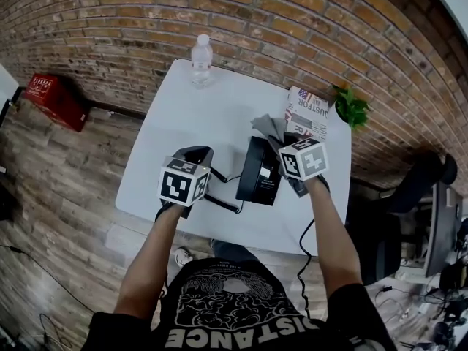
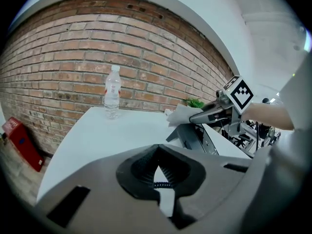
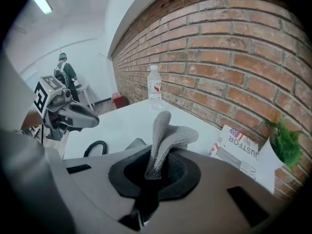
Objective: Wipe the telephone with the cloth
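Note:
The black telephone [image 1: 259,172] stands mid-table [image 1: 183,108], and its coiled cord [image 1: 223,202] runs left under my left gripper [image 1: 194,156]. That gripper hovers left of the phone with its jaws closed; in the left gripper view only the cord [image 2: 158,184] shows through the gap. I cannot make out the handset. My right gripper [image 1: 276,134] is shut on a grey cloth [image 1: 267,126] over the phone's far right end. The cloth [image 3: 163,135] sticks up from the jaws in the right gripper view. From the left gripper view, cloth [image 2: 183,115] and phone [image 2: 195,135] sit together.
A water bottle [image 1: 202,58] stands at the table's far edge by the brick wall. A printed box [image 1: 308,113] and a small green plant [image 1: 351,107] sit at the far right corner. A red crate [image 1: 55,97] lies on the floor left; a chair [image 1: 409,196] stands right.

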`<control>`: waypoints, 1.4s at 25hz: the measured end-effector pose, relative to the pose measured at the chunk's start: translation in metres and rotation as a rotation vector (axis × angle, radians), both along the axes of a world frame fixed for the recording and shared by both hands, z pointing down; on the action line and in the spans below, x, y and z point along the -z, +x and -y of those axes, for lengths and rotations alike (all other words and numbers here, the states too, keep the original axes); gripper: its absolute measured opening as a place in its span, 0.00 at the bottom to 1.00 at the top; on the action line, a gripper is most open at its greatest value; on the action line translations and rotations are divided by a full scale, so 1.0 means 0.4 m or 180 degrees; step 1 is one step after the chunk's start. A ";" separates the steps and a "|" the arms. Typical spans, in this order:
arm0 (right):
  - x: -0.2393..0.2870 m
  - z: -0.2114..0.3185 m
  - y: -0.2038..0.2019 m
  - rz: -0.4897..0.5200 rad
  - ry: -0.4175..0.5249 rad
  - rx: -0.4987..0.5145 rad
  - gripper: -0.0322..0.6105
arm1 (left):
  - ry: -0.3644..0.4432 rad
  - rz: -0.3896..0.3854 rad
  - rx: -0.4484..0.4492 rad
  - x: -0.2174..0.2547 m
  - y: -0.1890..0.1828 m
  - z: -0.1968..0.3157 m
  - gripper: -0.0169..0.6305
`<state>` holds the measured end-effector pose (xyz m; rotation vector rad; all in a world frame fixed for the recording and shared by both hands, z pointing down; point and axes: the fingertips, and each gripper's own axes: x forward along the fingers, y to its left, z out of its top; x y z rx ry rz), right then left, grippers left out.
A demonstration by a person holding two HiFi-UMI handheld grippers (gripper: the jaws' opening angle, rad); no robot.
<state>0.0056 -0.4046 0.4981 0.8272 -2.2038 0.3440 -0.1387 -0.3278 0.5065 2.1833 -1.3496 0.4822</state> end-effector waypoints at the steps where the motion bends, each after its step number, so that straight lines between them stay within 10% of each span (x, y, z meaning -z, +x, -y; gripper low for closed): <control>1: -0.001 0.000 -0.005 0.0008 -0.0018 0.0018 0.07 | -0.0002 0.0002 0.0007 0.000 -0.003 0.000 0.04; 35: -0.013 -0.049 -0.194 -0.0005 -0.0070 0.0656 0.07 | -0.0080 0.0041 0.0375 -0.004 -0.125 -0.072 0.04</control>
